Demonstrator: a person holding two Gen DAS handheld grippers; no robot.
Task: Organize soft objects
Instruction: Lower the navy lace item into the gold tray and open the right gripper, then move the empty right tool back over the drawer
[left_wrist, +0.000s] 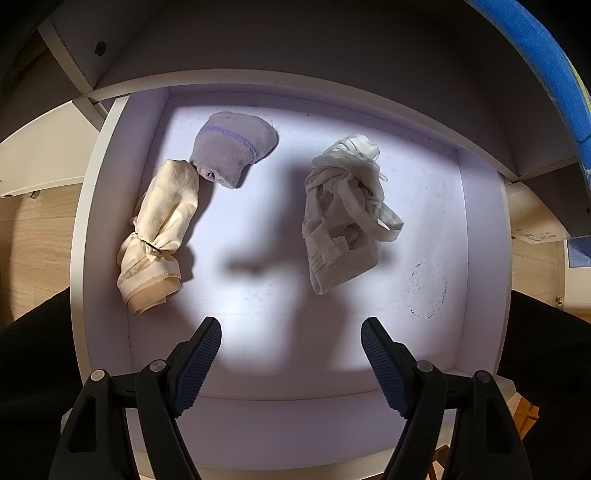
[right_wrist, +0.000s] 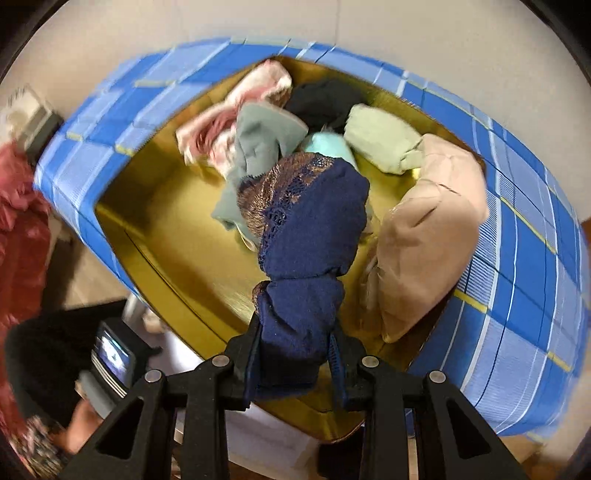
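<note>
Drawer (left_wrist: 107, 206), white, pulled out under a shelf, seen from above by the left wrist camera. Three soft bundles lie on its floor. Cream rolled bundle (left_wrist: 157, 236) lies against the drawer's left wall, tied near its lower end. Grey sock ball (left_wrist: 231, 149) with a purple stripe sits toward the drawer's back, touching the cream bundle's upper end. White stringy bundle (left_wrist: 341, 214) lies right of the drawer's centre, well apart from the other two. A ring-shaped smudge marks the floor near the right wall.

Left gripper (left_wrist: 291, 328) hangs over the drawer's front part, pointing steeply down, jaws spread wide with nothing between them. Its shadow falls across the drawer's middle.

Right gripper (right_wrist: 295, 332) has its jaws clamped on a navy lace garment (right_wrist: 306, 236), bunched and knotted at the grip, hanging above a blue checked box (right_wrist: 517, 280) with a gold lining. Inside the box: tan pouch (right_wrist: 428, 243) against the right wall, pale green roll (right_wrist: 380, 144), grey-green cloth (right_wrist: 258, 144), pink bundle (right_wrist: 236, 110), a black item (right_wrist: 325, 99) toward the far side. Right view is motion-blurred.
</note>
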